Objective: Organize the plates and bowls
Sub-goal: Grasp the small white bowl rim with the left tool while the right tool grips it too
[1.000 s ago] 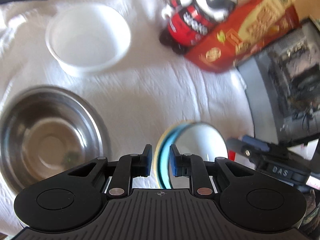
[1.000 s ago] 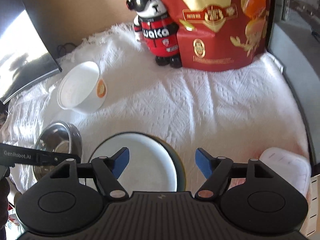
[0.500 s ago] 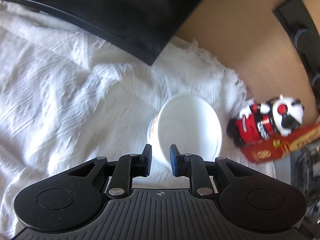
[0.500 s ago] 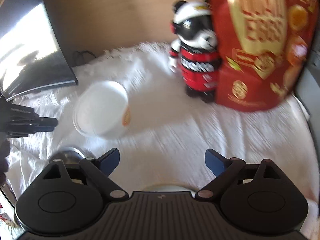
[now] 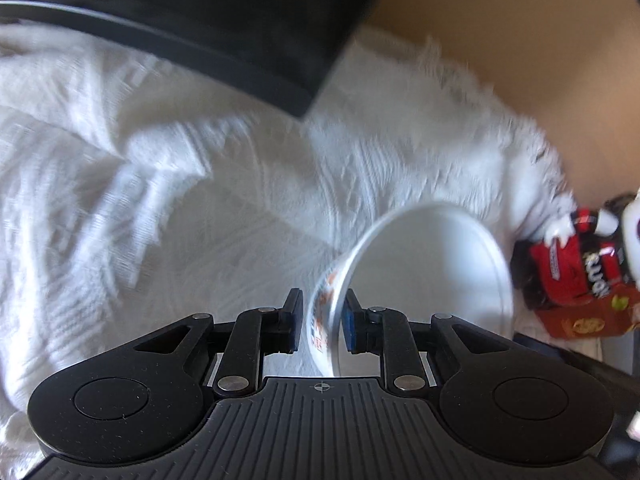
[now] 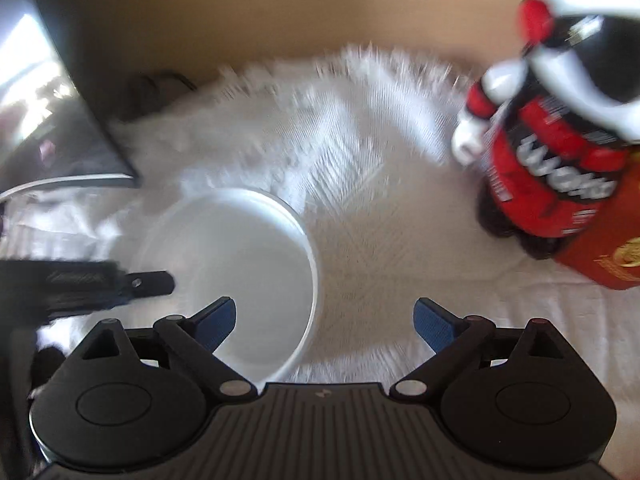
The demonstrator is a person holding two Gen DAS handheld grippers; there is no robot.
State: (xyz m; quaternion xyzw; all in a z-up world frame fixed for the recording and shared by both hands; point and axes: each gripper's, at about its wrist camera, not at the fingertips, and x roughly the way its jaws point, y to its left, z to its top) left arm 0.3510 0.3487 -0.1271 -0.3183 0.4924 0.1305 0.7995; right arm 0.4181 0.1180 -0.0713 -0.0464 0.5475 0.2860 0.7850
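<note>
A white paper bowl with orange print [image 5: 432, 280] sits on the white cloth [image 5: 200, 220]. My left gripper [image 5: 320, 326] is shut on the bowl's near rim, one finger outside and one inside. In the right wrist view the same bowl [image 6: 240, 272] lies low and left, with the left gripper [image 6: 140, 284] reaching in from the left onto its rim. My right gripper [image 6: 324, 320] is open and empty, its left fingertip over the bowl's near side. The steel bowl and the plate are out of view.
A red and black bear figure [image 6: 560, 152] and a red snack bag [image 6: 600, 256] stand at the right. A dark monitor [image 5: 180, 20] edges the cloth at the left rear. A tan wall [image 6: 280, 8] stands behind.
My left gripper left the blue-rimmed plate, swung to the white bowl and closed on its rim. My right gripper moved forward from over the plate toward the bowl, still open.
</note>
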